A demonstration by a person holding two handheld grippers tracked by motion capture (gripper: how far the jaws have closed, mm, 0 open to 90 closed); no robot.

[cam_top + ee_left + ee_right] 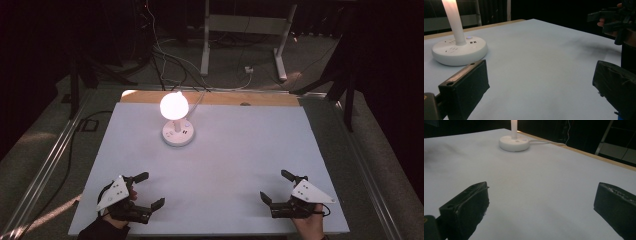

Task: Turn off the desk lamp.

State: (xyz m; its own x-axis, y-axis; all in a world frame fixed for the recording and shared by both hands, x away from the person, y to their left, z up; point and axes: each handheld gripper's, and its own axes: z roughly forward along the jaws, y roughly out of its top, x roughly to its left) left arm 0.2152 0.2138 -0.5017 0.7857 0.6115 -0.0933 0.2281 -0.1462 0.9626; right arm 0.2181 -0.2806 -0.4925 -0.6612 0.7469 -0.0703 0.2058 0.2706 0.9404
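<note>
1. You are holding the left tool (149, 190) low over the near left edge of the worktop (235, 150), its jaws standing wide apart with nothing between them.
2. You are holding the right tool (274, 185) at the near right edge, jaws likewise spread wide and empty, well apart from the left tool.
3. The lamp (176, 121) is glowing far ahead of both tools, ahead and to the right of the left one, its round white base (459, 51) sitting on the worktop, untouched.
</note>
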